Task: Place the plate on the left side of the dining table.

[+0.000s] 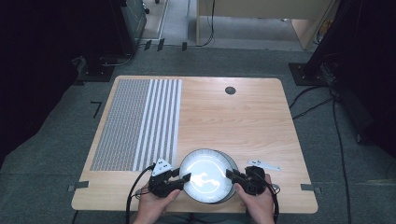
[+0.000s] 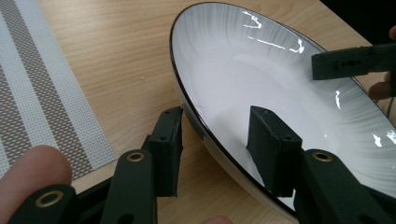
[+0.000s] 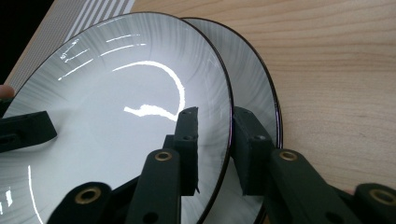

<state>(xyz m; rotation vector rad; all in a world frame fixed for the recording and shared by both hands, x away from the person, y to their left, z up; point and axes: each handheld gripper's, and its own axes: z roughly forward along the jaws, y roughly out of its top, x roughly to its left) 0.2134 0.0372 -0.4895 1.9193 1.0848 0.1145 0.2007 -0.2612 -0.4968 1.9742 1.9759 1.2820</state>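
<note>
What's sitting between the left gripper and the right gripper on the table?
The stacked white plates lie between the left gripper and right gripper in the high view; each gripper's jaws straddle the top plate's rim.

Two white plates with thin black rims and faint grey radial streaks sit stacked at the table's near edge. The top plate [image 3: 116,107] is tilted, lifted off the lower plate [image 3: 254,84], which lies flat on the wood and peeks out on one side.
</note>
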